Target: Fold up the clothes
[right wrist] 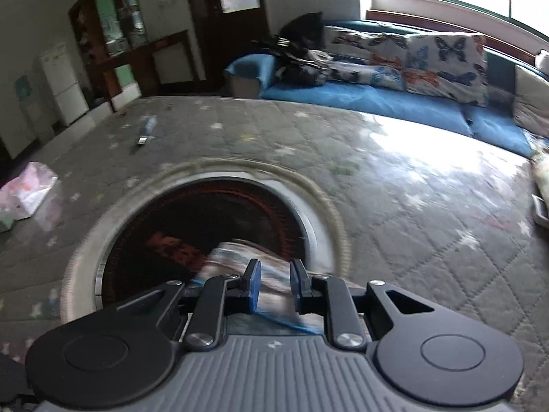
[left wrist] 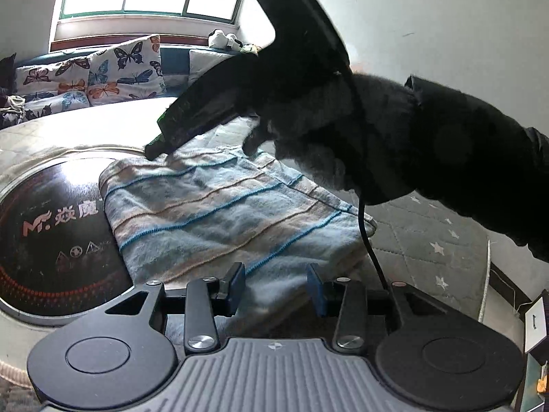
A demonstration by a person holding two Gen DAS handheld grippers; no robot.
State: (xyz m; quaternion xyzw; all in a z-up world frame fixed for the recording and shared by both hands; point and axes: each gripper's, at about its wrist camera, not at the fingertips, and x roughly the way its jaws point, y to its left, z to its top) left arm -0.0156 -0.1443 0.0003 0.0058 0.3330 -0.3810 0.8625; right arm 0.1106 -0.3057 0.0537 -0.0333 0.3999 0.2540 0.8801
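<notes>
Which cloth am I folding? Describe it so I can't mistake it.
Find the grey star-quilted table cover with the round black cooktop set in it. The folded towel overlaps the cooktop's edge: pale blue and beige, ribbed with bright blue stitched lines.

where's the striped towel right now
In the left wrist view the striped towel lies folded at centre, on the grey quilted cover, its left edge overlapping the round black cooktop.

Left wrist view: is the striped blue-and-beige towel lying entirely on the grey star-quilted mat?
No, the striped blue-and-beige towel overlaps the round black glossy disc at its left edge.
</notes>
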